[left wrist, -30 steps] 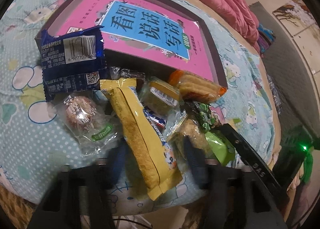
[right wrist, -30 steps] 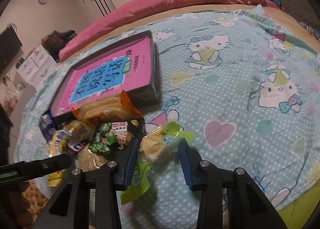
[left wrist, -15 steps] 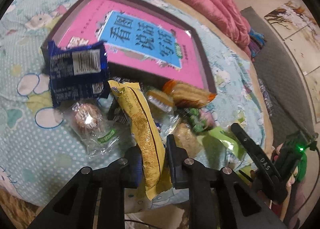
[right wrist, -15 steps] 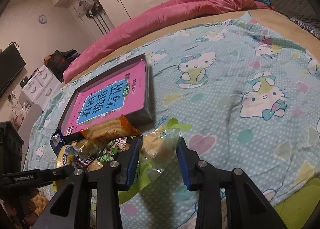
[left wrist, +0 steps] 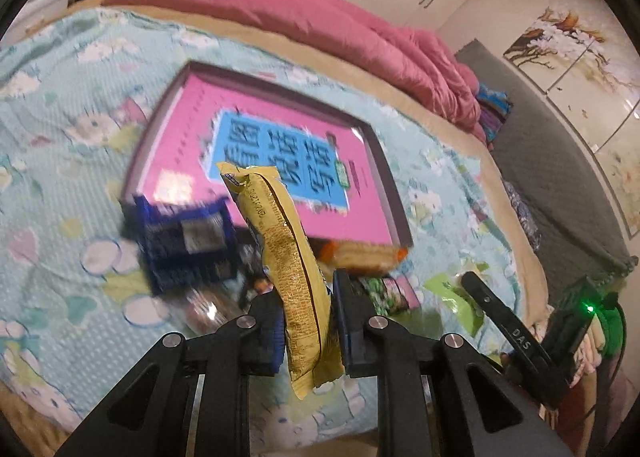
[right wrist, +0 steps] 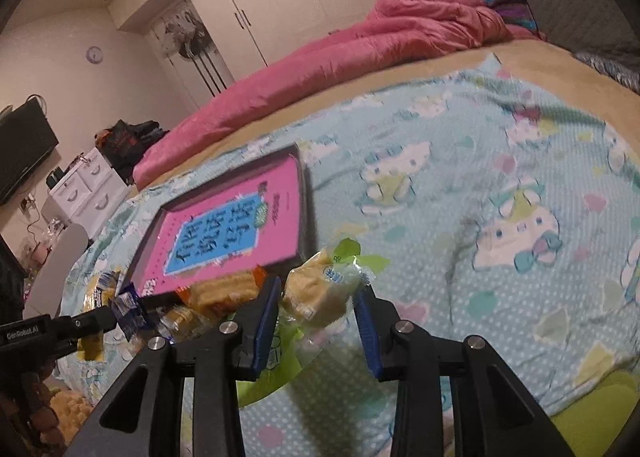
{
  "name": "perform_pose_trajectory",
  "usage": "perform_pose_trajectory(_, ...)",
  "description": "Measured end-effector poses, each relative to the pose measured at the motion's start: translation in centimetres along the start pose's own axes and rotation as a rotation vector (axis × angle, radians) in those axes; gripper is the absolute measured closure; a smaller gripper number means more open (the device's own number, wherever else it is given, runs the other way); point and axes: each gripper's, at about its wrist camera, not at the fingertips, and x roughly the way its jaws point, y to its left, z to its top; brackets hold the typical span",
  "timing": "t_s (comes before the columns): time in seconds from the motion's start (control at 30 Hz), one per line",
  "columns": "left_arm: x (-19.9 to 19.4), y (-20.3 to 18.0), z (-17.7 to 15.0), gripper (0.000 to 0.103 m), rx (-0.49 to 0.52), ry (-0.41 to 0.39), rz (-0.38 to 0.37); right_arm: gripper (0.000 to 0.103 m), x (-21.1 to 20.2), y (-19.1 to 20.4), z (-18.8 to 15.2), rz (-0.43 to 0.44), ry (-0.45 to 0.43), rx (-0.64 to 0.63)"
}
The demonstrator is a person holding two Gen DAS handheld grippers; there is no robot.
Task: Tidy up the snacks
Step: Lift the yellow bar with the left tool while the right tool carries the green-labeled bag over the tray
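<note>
Two grippers are each holding a snack above the bed: the left gripper is clamping a long yellow packet near its lower end, the right gripper a clear-wrapped cake. Both are hanging near the shallow box; the slick packet is likely to be pivoting or slipping.

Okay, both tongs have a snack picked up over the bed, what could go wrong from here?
The left tongs pinch the long yellow packet near its lower end, so the tall part could tip or slip out. The right tongs hold a soft clear-wrapped cake; its loose wrapper could slide free or drag the green packet along.
</note>
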Motion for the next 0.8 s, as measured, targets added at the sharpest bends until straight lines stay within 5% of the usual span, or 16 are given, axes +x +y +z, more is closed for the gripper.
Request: perform_pose_trajectory(0.8, 0.0, 4.2, 4.0, 0.082, -0.069, -0.088, 0.112, 0.066, 5.7, 6.3, 3.5, 0.123, -0.030, -0.090)
